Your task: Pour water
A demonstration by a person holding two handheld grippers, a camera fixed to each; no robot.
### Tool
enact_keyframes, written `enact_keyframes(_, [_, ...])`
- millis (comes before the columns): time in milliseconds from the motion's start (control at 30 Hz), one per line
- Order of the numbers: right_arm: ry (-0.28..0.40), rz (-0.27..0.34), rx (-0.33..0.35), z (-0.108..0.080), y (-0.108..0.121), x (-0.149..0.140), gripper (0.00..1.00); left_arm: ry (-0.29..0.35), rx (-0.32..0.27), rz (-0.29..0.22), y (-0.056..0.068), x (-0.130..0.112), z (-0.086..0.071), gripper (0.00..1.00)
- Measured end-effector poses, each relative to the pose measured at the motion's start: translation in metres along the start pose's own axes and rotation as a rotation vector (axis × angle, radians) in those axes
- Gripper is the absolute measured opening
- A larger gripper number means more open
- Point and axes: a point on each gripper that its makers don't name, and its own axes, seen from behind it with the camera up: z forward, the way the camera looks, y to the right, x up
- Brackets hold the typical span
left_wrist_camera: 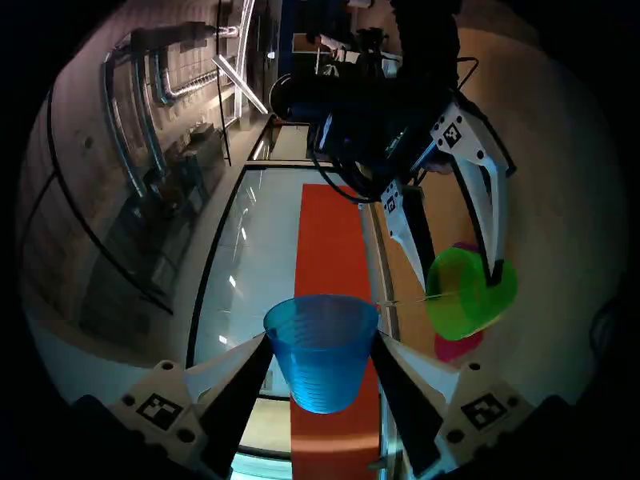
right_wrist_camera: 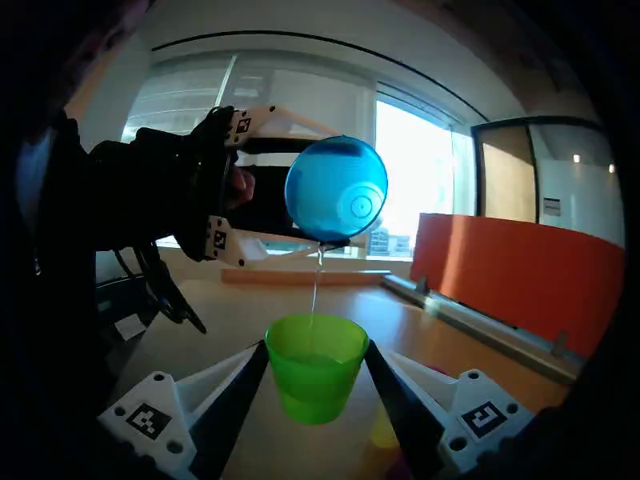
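My left gripper [left_wrist_camera: 322,340] is shut on a translucent blue cup [left_wrist_camera: 324,372], one finger on each side. In the right gripper view the blue cup [right_wrist_camera: 336,188] lies tipped on its side, bottom toward the camera, held by the left gripper [right_wrist_camera: 346,189] and a dark-gloved hand [right_wrist_camera: 160,200]. A thin stream of water [right_wrist_camera: 314,290] falls from its rim into a green cup [right_wrist_camera: 312,392], which is partly filled. My right gripper [right_wrist_camera: 314,352] is shut on that green cup. The left gripper view shows the green cup [left_wrist_camera: 472,296] between the right gripper's [left_wrist_camera: 458,276] white fingers.
A wooden table [right_wrist_camera: 240,320] lies below the cups, with an orange partition panel [right_wrist_camera: 520,272] and a metal rail [right_wrist_camera: 480,324] along its far side. Bright windows [right_wrist_camera: 416,176] are behind. A pink object [left_wrist_camera: 456,348] sits on the table under the green cup.
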Motion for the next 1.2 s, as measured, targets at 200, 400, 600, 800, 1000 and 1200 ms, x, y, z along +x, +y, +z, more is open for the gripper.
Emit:
enact_keyframes(200, [-0.003, 0.000, 0.000, -0.0003, 0.0010, -0.0015, 0.90, 0.000, 0.000, 0.015, 0.0002, 0.0000, 0.0009, 0.84])
enact_keyframes(400, [-0.001, 0.003, 0.002, 0.0002, 0.0017, -0.0008, 0.90, 0.003, -0.001, 0.026, 0.0031, 0.0021, 0.0007, 0.84])
enact_keyframes(600, [-0.002, -0.001, 0.004, 0.0008, 0.0011, -0.0009, 0.90, 0.003, 0.000, 0.030, 0.0019, 0.0029, 0.0016, 0.84])
enact_keyframes(800, [-0.001, -0.001, 0.005, 0.0011, 0.0011, -0.0014, 0.90, 0.004, -0.001, 0.041, 0.0018, 0.0030, 0.0023, 0.84])
enact_keyframes(1000, [-0.001, 0.000, 0.006, 0.0008, 0.0008, -0.0012, 0.90, 0.003, -0.003, 0.036, 0.0022, 0.0016, 0.0022, 0.84])
enact_keyframes(1200, [-0.003, -0.001, 0.006, 0.0010, 0.0008, -0.0012, 0.90, 0.001, -0.002, 0.040, 0.0023, 0.0014, 0.0018, 0.84])
